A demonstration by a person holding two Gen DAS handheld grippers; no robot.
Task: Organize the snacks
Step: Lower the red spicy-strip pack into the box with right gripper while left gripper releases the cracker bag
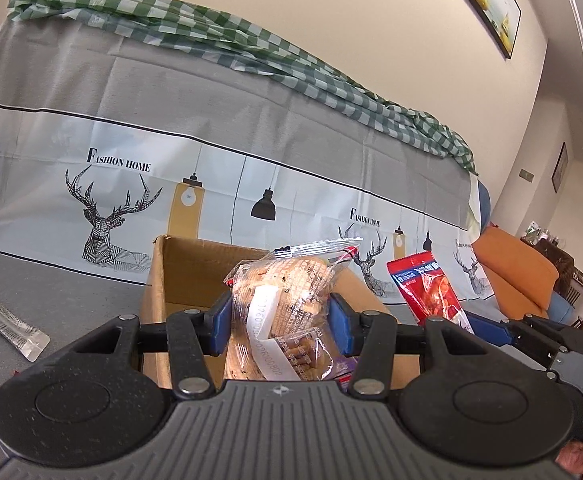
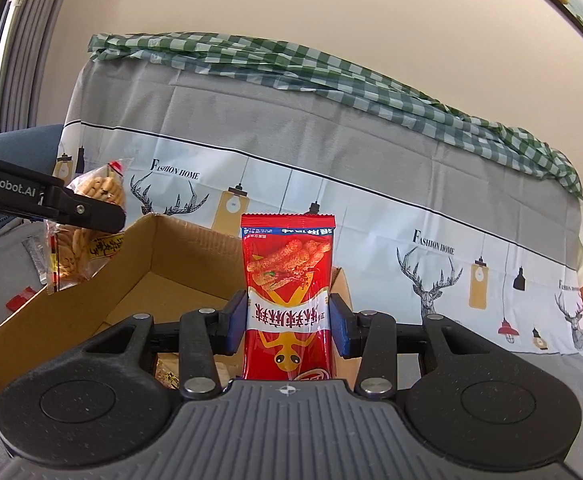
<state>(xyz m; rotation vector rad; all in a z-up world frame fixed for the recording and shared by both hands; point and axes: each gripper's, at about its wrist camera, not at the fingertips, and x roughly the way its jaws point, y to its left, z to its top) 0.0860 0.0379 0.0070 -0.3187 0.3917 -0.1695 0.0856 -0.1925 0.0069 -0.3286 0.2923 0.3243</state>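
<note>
My left gripper is shut on a clear bag of biscuits and holds it above the open cardboard box. My right gripper is shut on a red snack packet, upright over the near edge of the same box. The red packet also shows in the left wrist view, to the right of the biscuits. The biscuit bag and the left gripper's arm show at the left in the right wrist view. Some flat packets lie on the box floor.
The box stands on a grey-covered sofa seat. The sofa back carries a deer-print cover and a green checked cloth. A long clear wrapper lies left of the box. An orange cushion is at the right.
</note>
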